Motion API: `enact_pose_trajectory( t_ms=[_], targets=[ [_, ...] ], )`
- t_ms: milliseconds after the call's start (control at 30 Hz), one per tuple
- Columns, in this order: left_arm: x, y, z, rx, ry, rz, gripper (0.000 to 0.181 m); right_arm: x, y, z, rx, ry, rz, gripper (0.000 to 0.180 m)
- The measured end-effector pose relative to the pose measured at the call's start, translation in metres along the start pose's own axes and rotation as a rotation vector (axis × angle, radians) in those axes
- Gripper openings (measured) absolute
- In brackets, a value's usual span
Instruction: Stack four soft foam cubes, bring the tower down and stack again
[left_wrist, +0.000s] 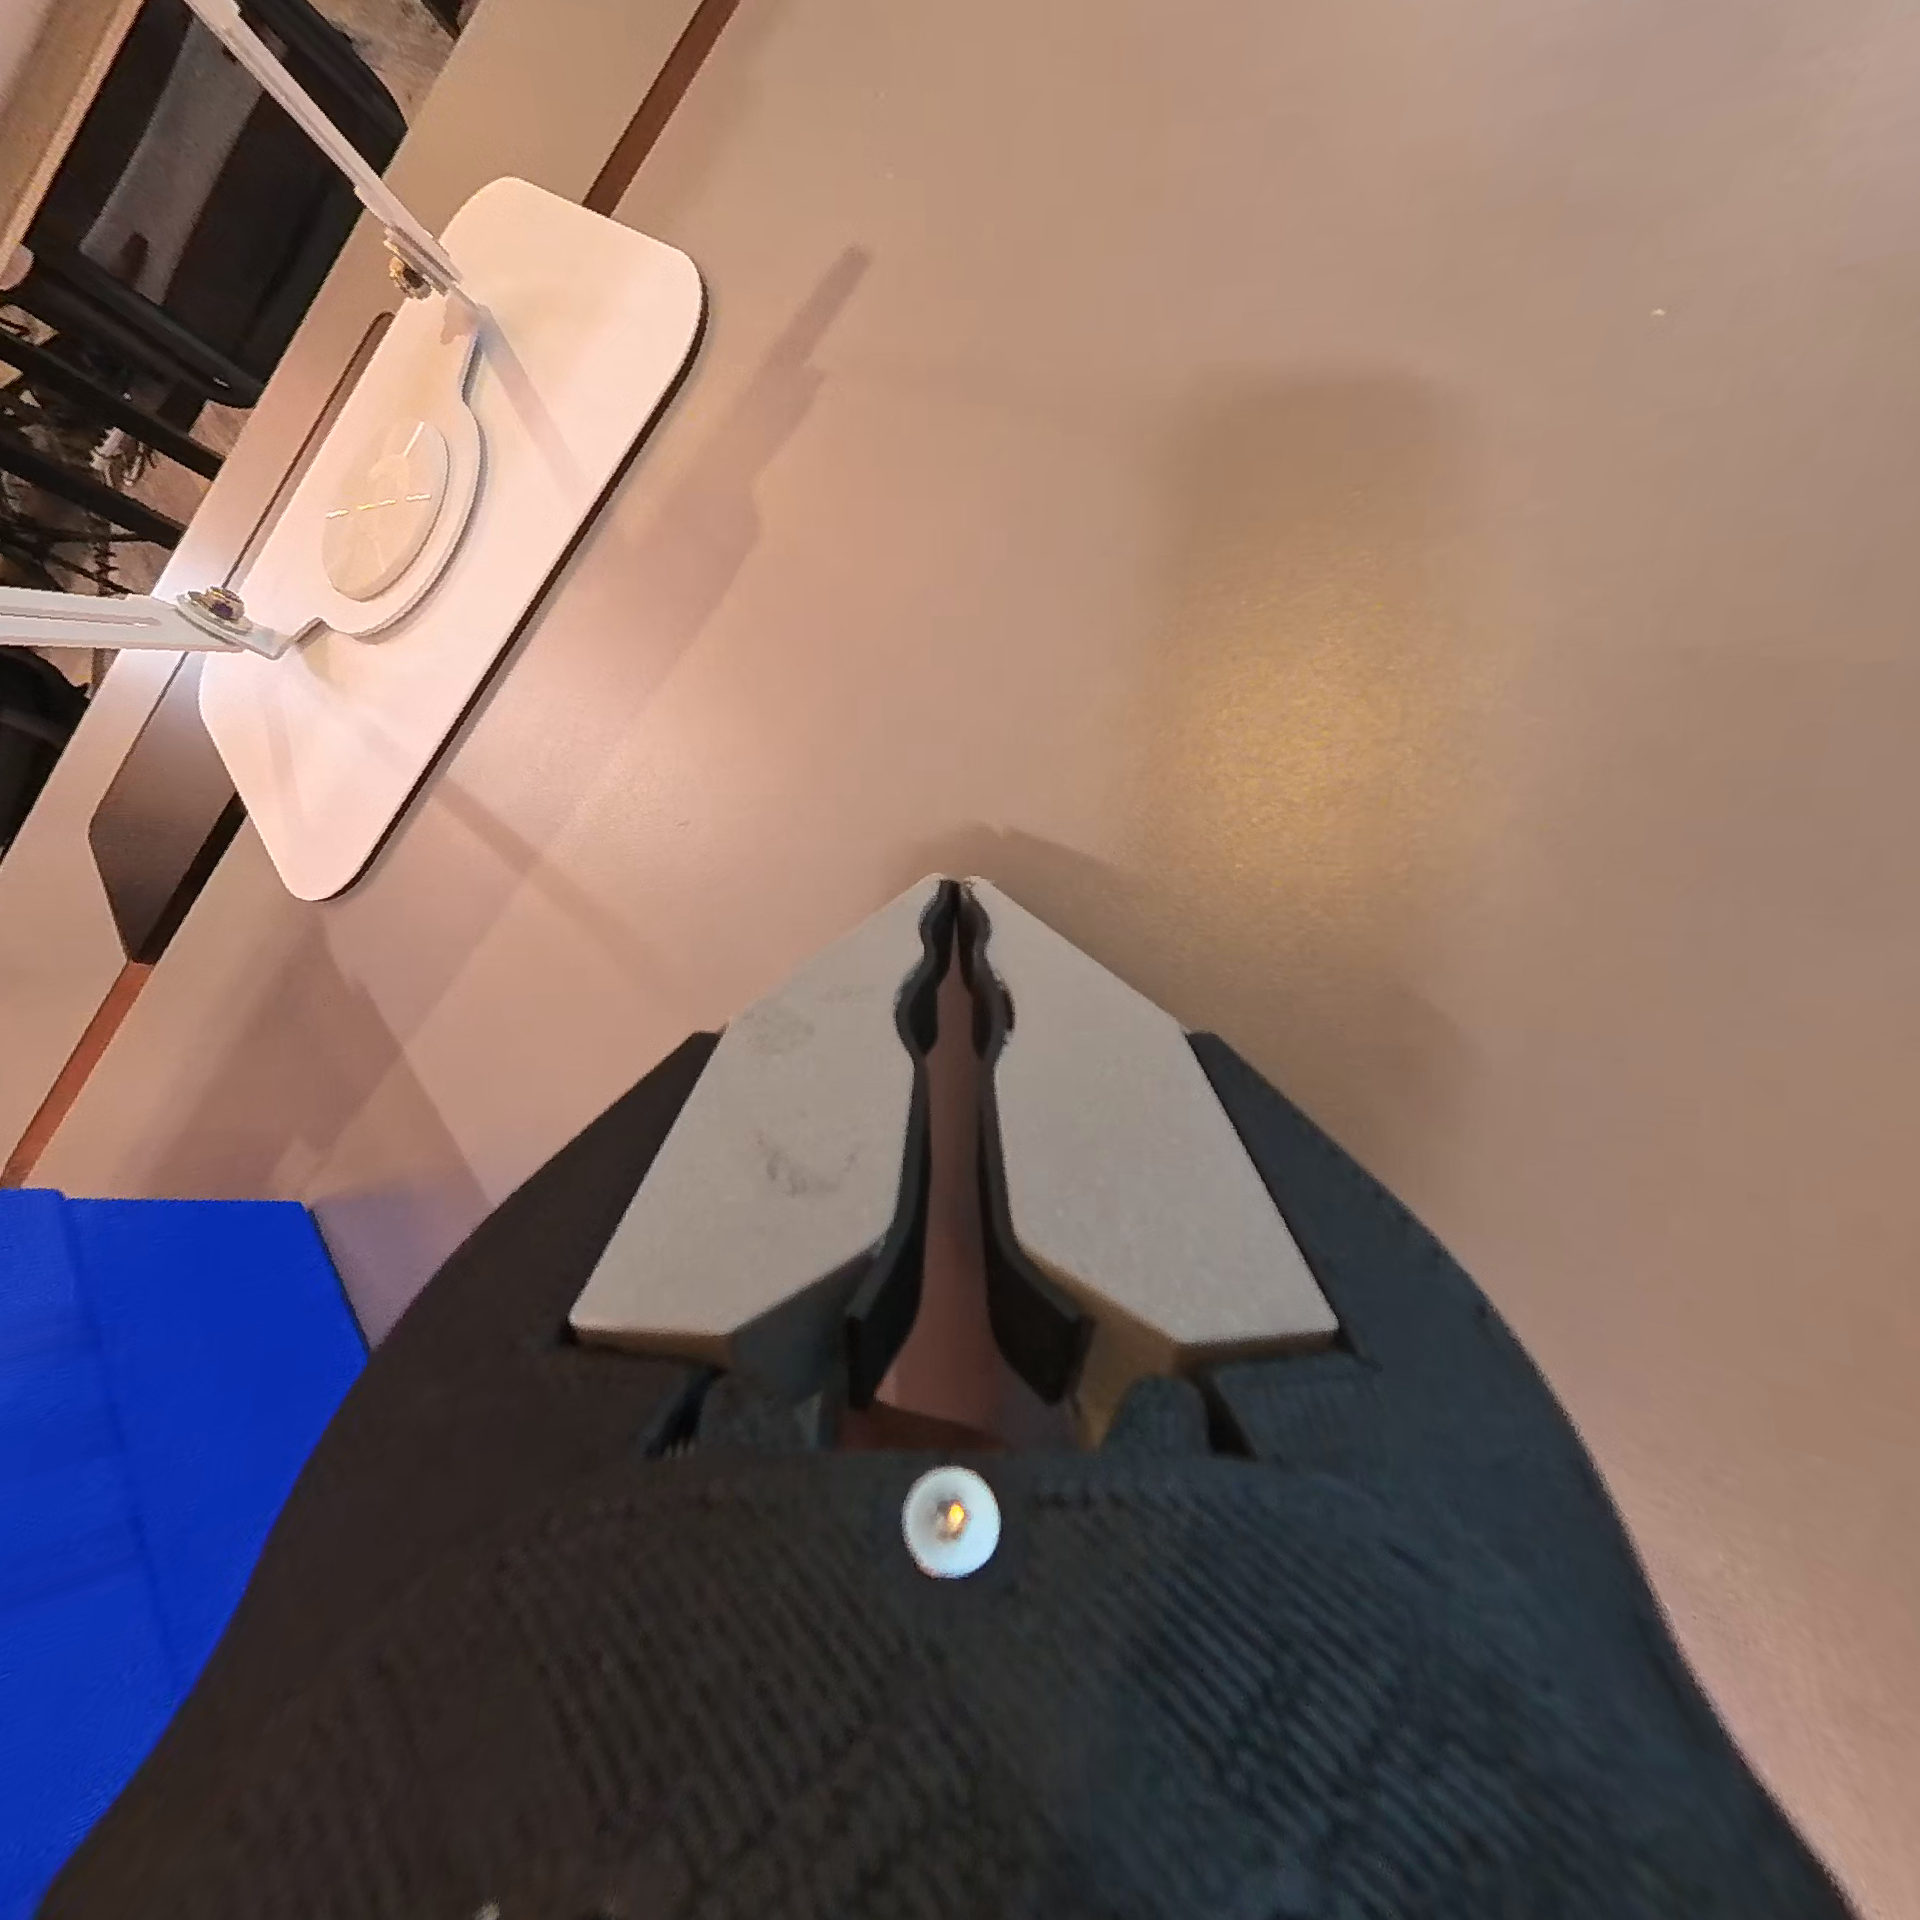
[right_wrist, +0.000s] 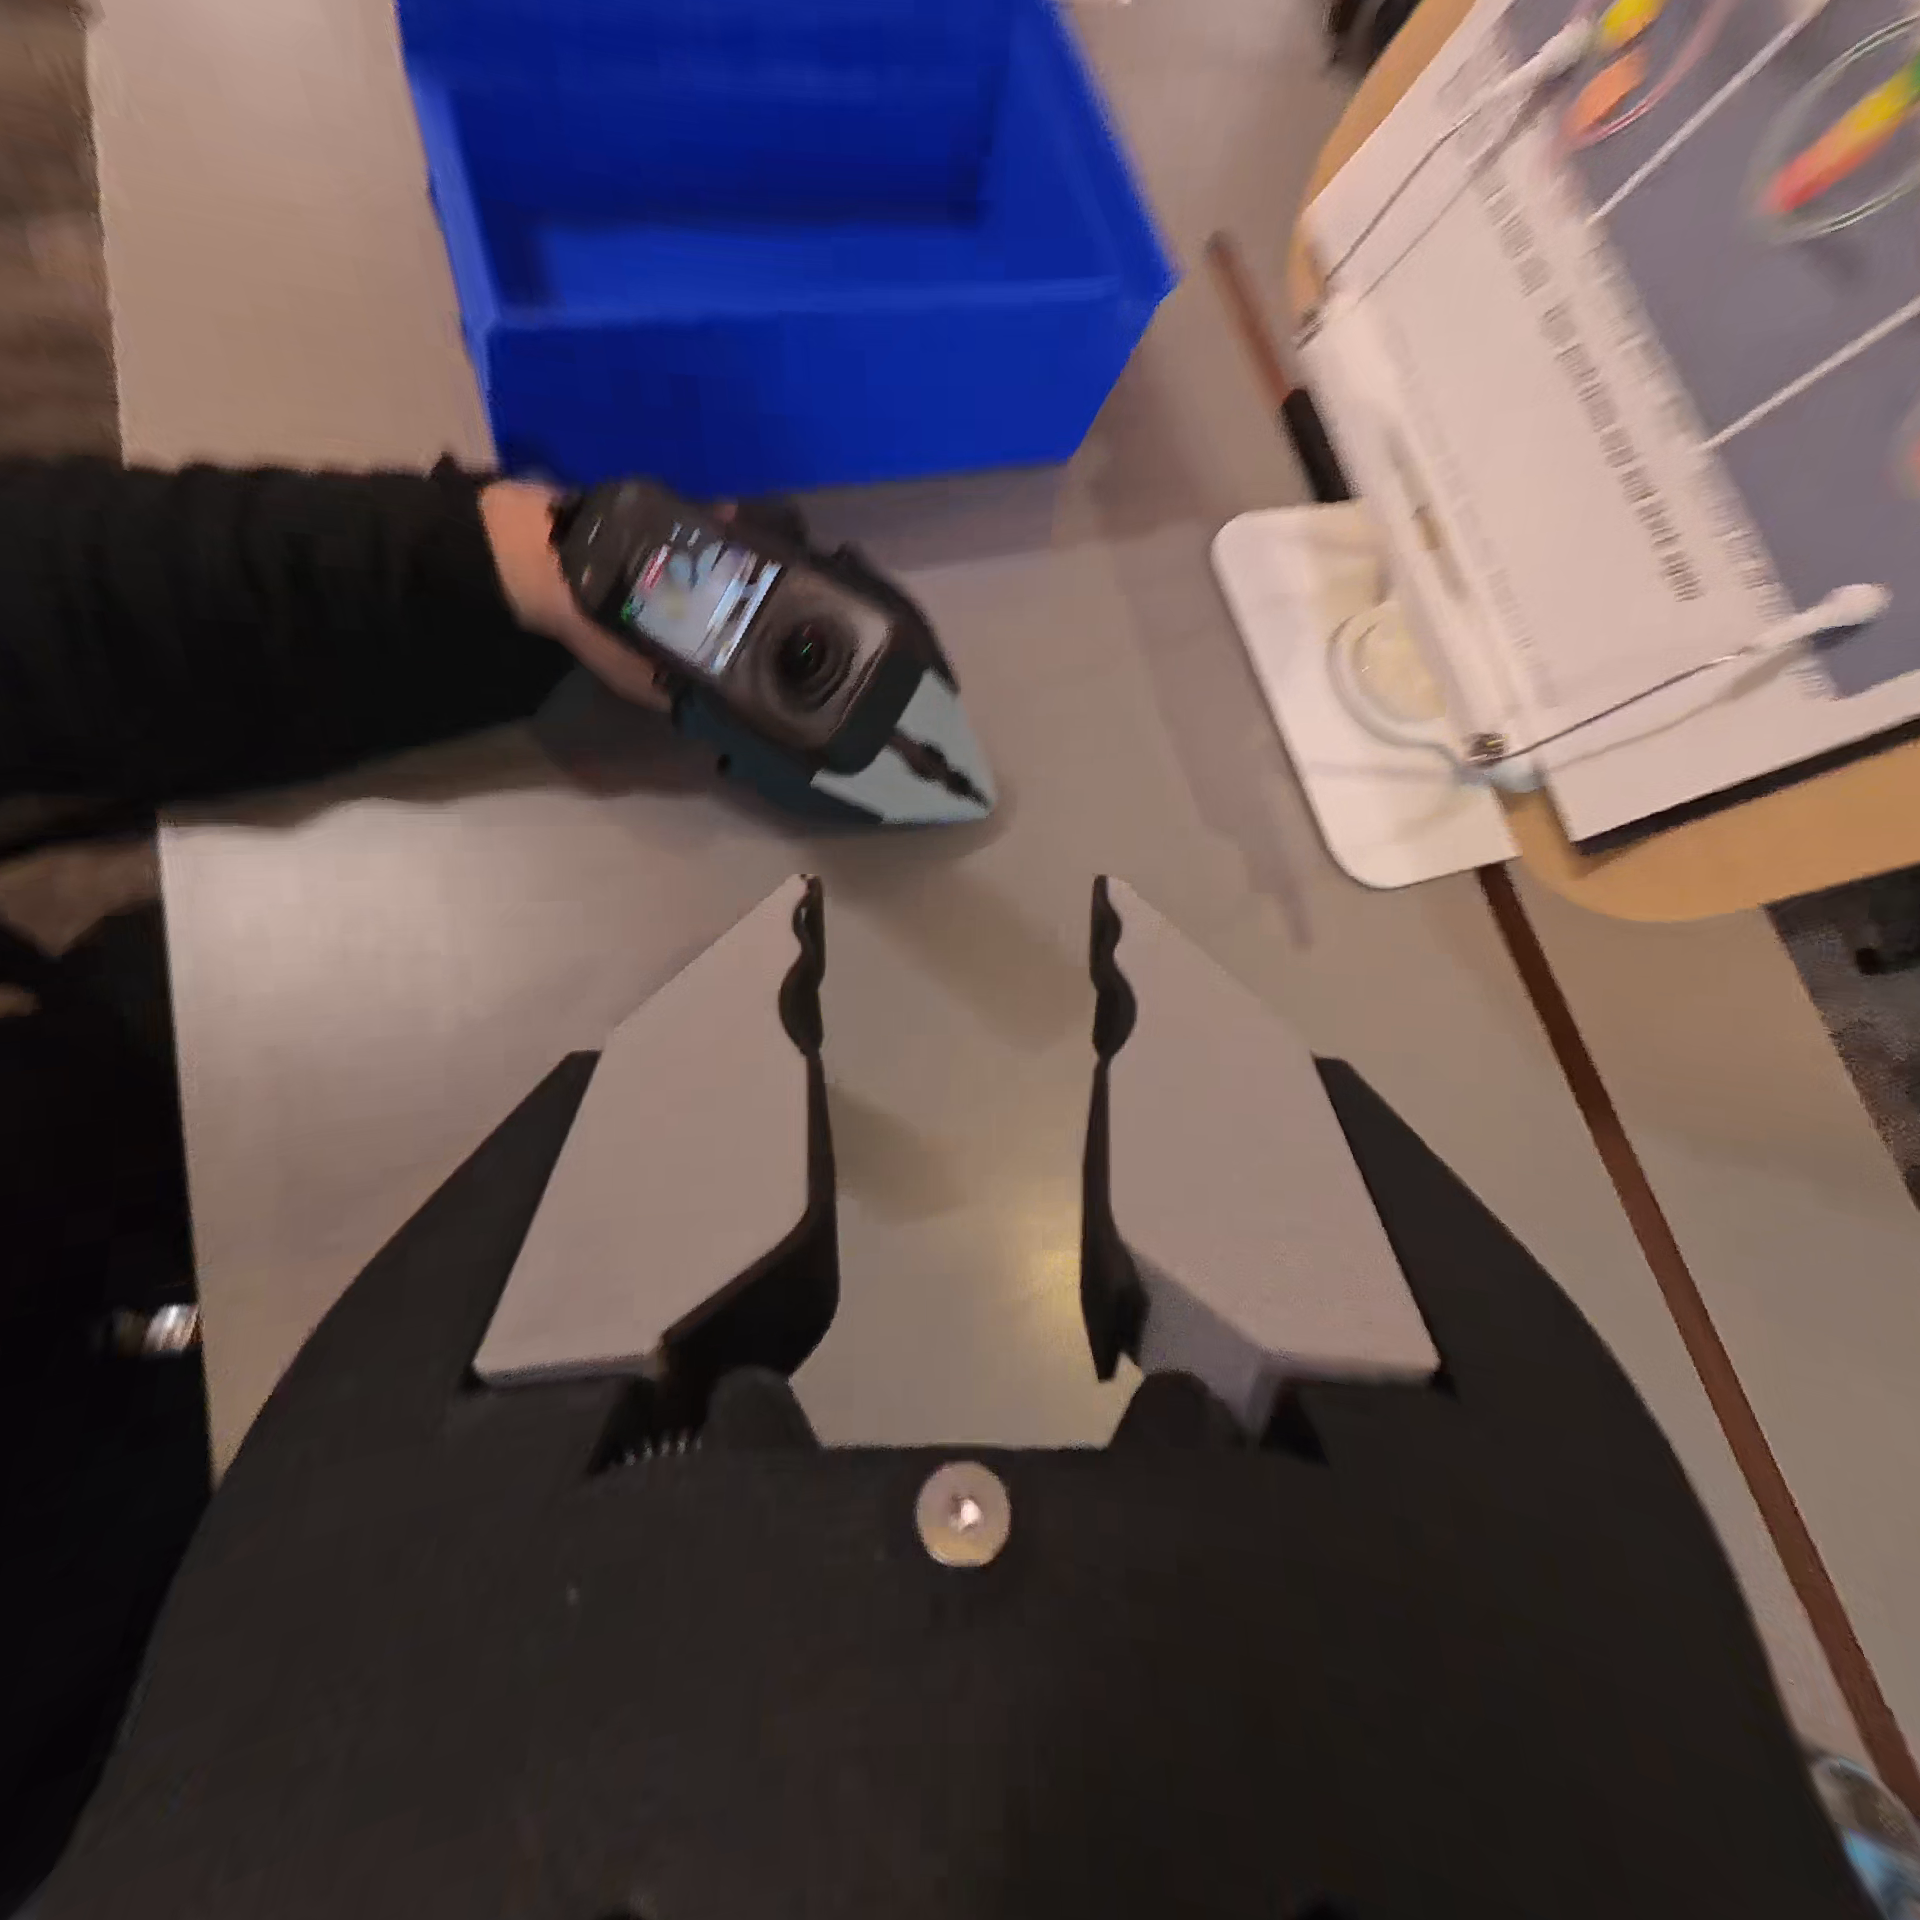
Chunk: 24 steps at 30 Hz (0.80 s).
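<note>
Tool tips pressed together on my left (left_wrist: 957, 894), spread apart on my right (right_wrist: 956, 894), both near the blue bin (right_wrist: 790, 260) on the worktop (right_wrist: 1039, 1039); no foam cubes in view, though I'd pinch such soft, light things gently across opposite faces.

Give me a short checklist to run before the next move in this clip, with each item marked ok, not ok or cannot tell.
1. Foam cubes in sight: not ok. Neither wrist view shows one.
2. Blue bin contents: cannot tell. The part of its inside that shows looks bare, and the picture is blurred.
3. Left gripper ready to grasp: not ok. Its fingers are shut with nothing between them, low over the table.
4. Right gripper ready to grasp: ok. Its fingers are open and hold nothing.
5. Room between the grippers: ok. In the right wrist view the left gripper sits ahead, apart from the right one.
6. White stand clear of the work area: ok. It stands at the table's edge.
</note>
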<state>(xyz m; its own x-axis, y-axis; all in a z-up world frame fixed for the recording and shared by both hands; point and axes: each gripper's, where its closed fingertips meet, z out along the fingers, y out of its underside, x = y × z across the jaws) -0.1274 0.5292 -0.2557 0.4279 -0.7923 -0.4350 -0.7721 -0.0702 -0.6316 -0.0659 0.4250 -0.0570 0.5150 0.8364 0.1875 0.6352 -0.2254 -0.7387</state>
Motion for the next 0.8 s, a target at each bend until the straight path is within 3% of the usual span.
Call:
enact_pose_trajectory(
  t_ms=[133, 267, 433, 533, 800],
  targets=[
    [0.000, 0.000, 0.000, 0.006, 0.013, -0.021, 0.000, 0.018, -0.004, -0.004, 0.212, 0.069, 0.100, 0.043],
    [0.000, 0.000, 0.000, 0.008, 0.016, -0.025, 0.000, 0.012, 0.031, -0.001, 0.326, 0.084, 0.134, 0.036],
    [0.000, 0.000, 0.000, 0.011, 0.013, -0.029, 0.000, -0.024, 0.058, -0.005, 0.538, -0.088, 0.077, 0.013],
    [0.000, 0.000, 0.000, 0.014, 0.018, -0.035, 0.000, -0.036, 0.068, -0.004, 0.577, -0.179, 0.079, 0.000],
    [0.003, 0.000, -0.002, 0.032, 0.079, -0.082, 0.000, -0.073, 0.072, 0.004, 0.552, -0.357, 0.017, 0.000]
  ],
)
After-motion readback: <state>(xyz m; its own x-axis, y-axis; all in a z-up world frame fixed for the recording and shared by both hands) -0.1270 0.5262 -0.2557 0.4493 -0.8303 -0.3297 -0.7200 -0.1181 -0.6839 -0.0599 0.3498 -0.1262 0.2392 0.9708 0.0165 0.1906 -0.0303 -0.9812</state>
